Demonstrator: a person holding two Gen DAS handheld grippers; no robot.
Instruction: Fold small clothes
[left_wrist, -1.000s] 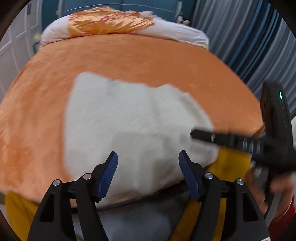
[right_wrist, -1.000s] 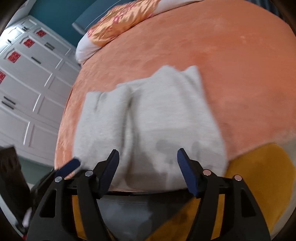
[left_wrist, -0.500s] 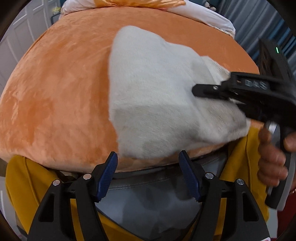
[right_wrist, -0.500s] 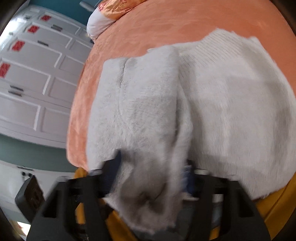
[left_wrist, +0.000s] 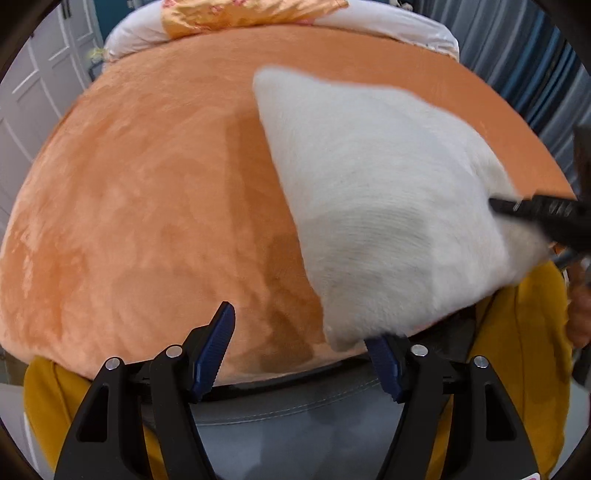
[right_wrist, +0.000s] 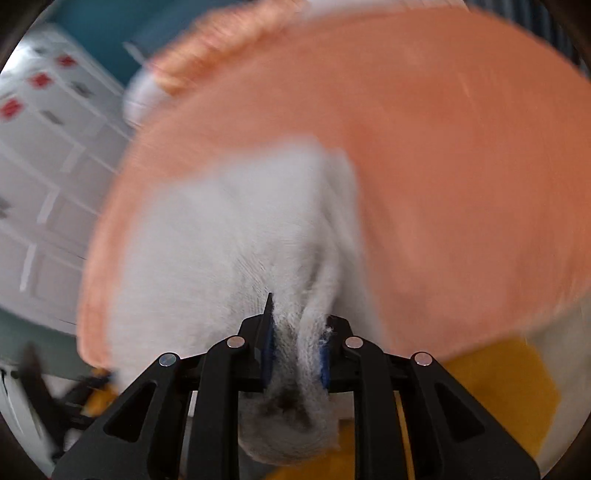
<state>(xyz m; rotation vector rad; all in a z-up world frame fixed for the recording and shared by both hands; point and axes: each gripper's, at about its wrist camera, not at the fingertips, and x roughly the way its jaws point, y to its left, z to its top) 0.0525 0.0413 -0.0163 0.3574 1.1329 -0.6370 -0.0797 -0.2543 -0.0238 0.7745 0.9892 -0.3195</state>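
The right gripper (right_wrist: 295, 347) pinches a bunched edge of the white knit garment (left_wrist: 388, 206) between its fingers, while the left gripper (left_wrist: 301, 354) hangs wide with the garment's corner at its right finger, so pulling 1-handed risks a skewed fold on the bed (left_wrist: 147, 206).

White knit garment (left_wrist: 388, 206) lies on orange bed (left_wrist: 147, 203).
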